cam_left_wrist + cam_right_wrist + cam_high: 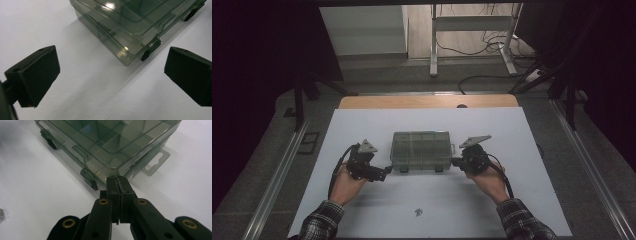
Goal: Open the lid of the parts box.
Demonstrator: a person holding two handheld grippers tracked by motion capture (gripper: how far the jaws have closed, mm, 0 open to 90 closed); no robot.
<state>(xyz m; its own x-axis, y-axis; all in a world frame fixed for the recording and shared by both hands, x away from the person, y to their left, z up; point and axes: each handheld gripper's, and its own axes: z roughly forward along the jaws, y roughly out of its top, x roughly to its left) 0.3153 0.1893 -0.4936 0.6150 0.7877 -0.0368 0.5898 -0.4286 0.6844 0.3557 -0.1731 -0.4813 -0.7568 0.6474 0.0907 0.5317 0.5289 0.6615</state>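
White table (362,210), smoky translucent compartment box (421,149), lid shut, black latches (145,56)

You are working at a white tabletop (362,200) with a wooden edge (427,101) showing at its far side. Beyond it, a grey floor (412,75) is stretching toward a white metal stand (472,30), with black cables (492,45) trailing around its legs. Darkness is closing in on both sides.
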